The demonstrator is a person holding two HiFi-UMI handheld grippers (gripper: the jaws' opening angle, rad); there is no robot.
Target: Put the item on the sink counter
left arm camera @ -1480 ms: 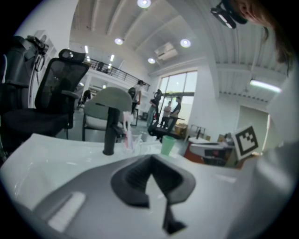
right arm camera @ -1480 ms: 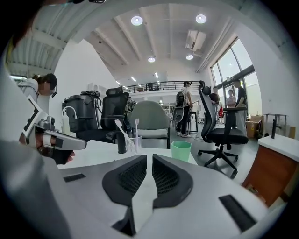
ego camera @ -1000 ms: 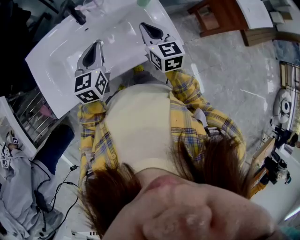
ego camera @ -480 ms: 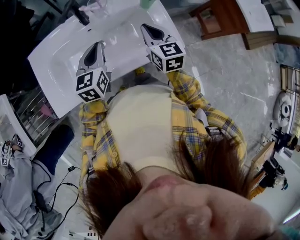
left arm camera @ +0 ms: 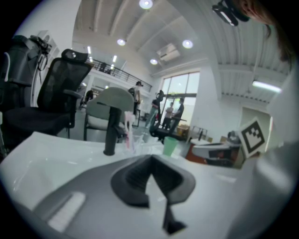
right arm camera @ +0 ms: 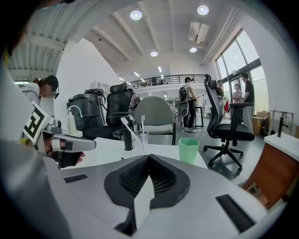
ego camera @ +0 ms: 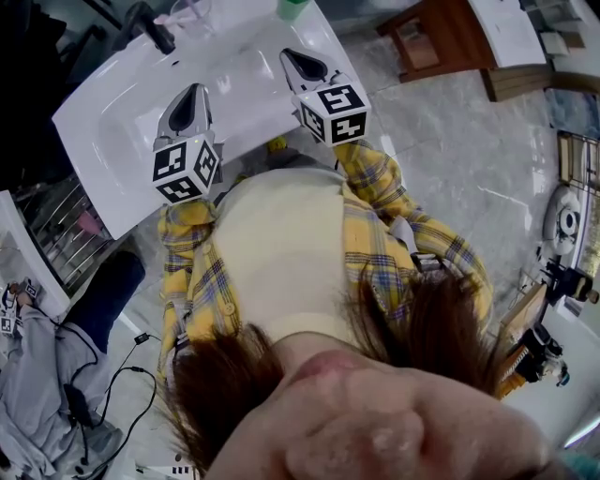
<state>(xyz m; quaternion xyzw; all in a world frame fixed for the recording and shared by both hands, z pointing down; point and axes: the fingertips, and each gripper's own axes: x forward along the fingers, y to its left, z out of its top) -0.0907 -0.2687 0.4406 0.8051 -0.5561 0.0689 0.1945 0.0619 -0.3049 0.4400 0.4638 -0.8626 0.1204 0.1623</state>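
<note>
- The left gripper point(ego camera: 194, 92) is held over the near part of the white sink counter point(ego camera: 112, 159). Its jaws are seen closed, tip against tip, in the left gripper view point(left arm camera: 150, 158), and nothing is gripped between them.
- The right gripper point(ego camera: 292, 54) is held beside it, nearer the counter's right end. Its jaws are likewise brought together point(right arm camera: 149, 156), with nothing between the pads.
- Both grippers are pointed across the counter and tilted slightly downward, with their marker cubes turned toward the head camera.
- Which thing the task means cannot be told from the views, as neither gripper carries one.
- A green cup point(ego camera: 291, 7) is seen on the counter at its far right corner point(right arm camera: 188, 150). It stands upright, with its long axis vertical and its open mouth upward.
- A clear glass point(right arm camera: 139, 139) is set on the counter just beside the black faucet point(right arm camera: 127, 135), left of the cup and apart from it.
- Toothbrushes point(right arm camera: 125, 125) are held in the glass with their heads up. One is leaned toward the left and another is nearly vertical.
- The left gripper's body point(right arm camera: 65, 144) is seen at the left of the right gripper view, level with the faucet.
</note>
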